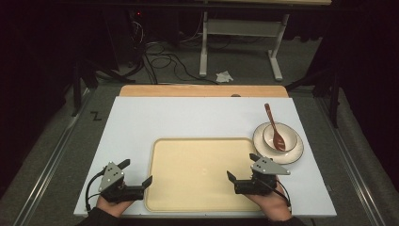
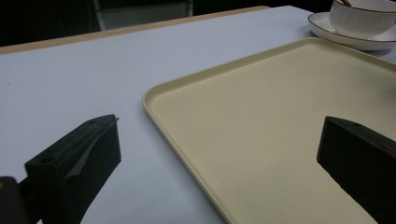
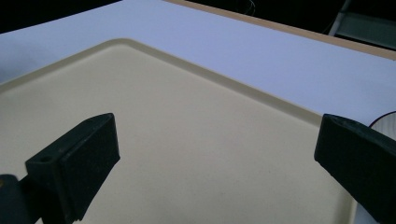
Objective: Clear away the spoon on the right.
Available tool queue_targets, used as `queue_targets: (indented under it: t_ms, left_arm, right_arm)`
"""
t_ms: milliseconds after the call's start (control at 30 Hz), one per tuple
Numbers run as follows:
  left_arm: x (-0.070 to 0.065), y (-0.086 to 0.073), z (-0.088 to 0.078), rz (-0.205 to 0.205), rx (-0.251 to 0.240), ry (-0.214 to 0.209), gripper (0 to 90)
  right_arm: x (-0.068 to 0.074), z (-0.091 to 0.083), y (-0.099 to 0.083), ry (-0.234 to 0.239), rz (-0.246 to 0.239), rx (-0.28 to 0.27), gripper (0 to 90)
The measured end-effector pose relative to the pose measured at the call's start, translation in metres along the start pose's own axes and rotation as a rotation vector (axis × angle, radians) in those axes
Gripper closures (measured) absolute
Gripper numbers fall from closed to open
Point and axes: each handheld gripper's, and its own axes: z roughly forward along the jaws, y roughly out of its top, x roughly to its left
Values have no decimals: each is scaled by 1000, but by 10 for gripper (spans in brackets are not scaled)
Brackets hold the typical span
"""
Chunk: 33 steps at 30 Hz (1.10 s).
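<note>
- Flat cream plastic tray (image 1: 200, 174) lies on the white table (image 1: 141, 122), bare, likely for loading.
- Left gripper (image 1: 137, 173) straddles its left edge, jaws wide, holding nothing.
- Right gripper (image 1: 243, 165) over its right side, jaws wide, holding nothing.
- White bowl (image 1: 281, 135) with brown spoon (image 1: 274, 133) sits on saucer (image 1: 296, 150) just beside the tray, untouched.

The two black jaws stood wide apart over the left edge of the beige tray (image 2: 261, 116) on the white worktop (image 2: 70, 84); far right, a white bowl (image 2: 362, 18) sat, probably on a saucer (image 2: 345, 38).

Matt plastic tray (image 1: 202, 174); glossy ceramic bowl (image 1: 281, 135).
</note>
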Motion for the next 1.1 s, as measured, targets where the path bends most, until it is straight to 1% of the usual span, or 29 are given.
queue_targets:
  t_ms: [33, 67, 167, 267, 300, 333, 400, 433, 467, 533, 600, 633, 667, 700, 733, 767, 800, 833, 867, 900, 933, 967, 1000, 1067, 1100]
  left_arm:
    - [0, 0, 0, 0, 0, 0, 2]
    - [0, 0, -1, 4, -2, 2, 2]
    - [0, 0, -3, 9, -4, 4, 2]
    - [-1, 0, -4, 7, -6, 5, 2]
    - [-1, 0, -4, 7, -6, 5, 2]
    - [-1, 0, -4, 12, -6, 2, 2]
    - [-1, 0, -4, 22, -9, -2, 2]
    - [0, 1, -3, 22, -8, -5, 2]
    - [0, 1, -2, 19, -6, -5, 2]
    - [1, 0, 0, 12, -3, -3, 2]
    - [1, 1, -1, 13, -4, 1, 2]
    - [1, 1, -1, 14, -6, 1, 2]
    - [0, 1, -2, 17, -7, 1, 2]
    - [-1, 1, -4, 22, -9, -1, 1]
    - [-1, 1, -4, 22, -9, -1, 2]
    - [-1, 1, -4, 23, -9, -4, 2]
    - [-1, 1, -3, 25, -7, -5, 2]
    - [-1, 1, -3, 27, -5, -6, 2]
    - [0, 1, -3, 26, -7, -6, 2]
    - [0, 1, -3, 26, -7, -6, 2]
    - [1, 0, -4, 23, -7, -8, 2]
    - [1, 0, -4, 23, -7, -8, 2]
    - [2, 0, -4, 21, -7, -10, 2]
    - [2, 0, -4, 21, -8, -13, 2]
    - [2, 0, -4, 21, -8, -13, 2]
  right_arm:
    - [0, 0, 0, 0, 0, 0, 9]
    - [1, 0, 0, -2, -20, -1, 10]
    - [0, 0, 0, 0, -12, -3, 10]
    - [-7, -5, -2, -12, 27, 10, 10]
    - [-7, -5, -2, -12, 27, 10, 10]
    - [-14, -9, -7, -38, 19, 14, 10]
    - [-17, -11, -9, -44, 16, 17, 10]
    - [-20, -13, -11, -41, 24, 23, 10]
    - [-28, -19, -14, -38, 53, 24, 21]
    - [-30, -21, -14, -39, 54, 24, 33]
    - [-35, -27, -15, -43, 70, 19, 87]
    - [-38, -31, -15, -48, 80, 25, 145]
    - [-40, -34, -14, -43, 91, 22, 213]
    - [-44, -40, -14, -36, 106, -4, 342]
    - [-44, -40, -14, -36, 106, -4, 342]
    - [-46, -42, -13, -51, 110, -19, 397]
    - [-51, -43, -8, -76, 128, -24, 472]
    - [-51, -43, -8, -76, 128, -24, 472]
    - [-58, -42, 0, -100, 127, -14, 583]
    - [-60, -42, 4, -115, 127, -12, 617]
    - [-64, -41, 9, -134, 114, -21, 655]
    - [-64, -41, 9, -134, 114, -21, 655]
    - [-74, -36, 24, -148, 126, -19, 723]
    - [-82, -28, 35, -159, 122, -1, 793]
    - [-82, -28, 35, -159, 122, -1, 793]
